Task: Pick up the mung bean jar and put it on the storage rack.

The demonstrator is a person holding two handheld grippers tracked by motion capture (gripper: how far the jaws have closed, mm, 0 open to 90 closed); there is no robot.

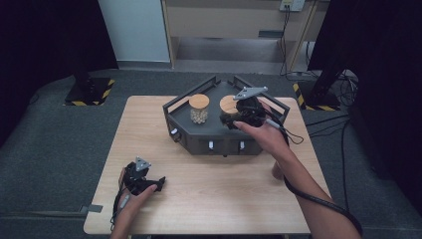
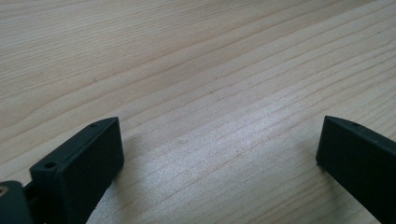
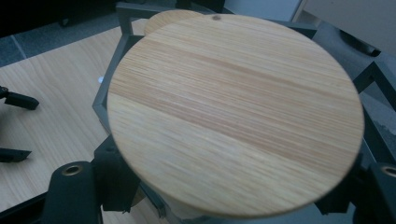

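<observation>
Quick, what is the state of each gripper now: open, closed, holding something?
Left gripper: open, holding nothing, resting low on the table.
Right gripper: closed on the right jar with the wooden lid, at the dark tray.

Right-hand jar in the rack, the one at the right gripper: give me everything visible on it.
The right jar stands upright in the dark rack, beside a second jar holding pale round pieces. Its round lid looks like light bamboo, straight-grained with a seam between strips, lying flat on top. A bit of the body shows under the lid's rim; its contents cannot be told. The right gripper is shut on it, jaws on either side below the lid.
</observation>
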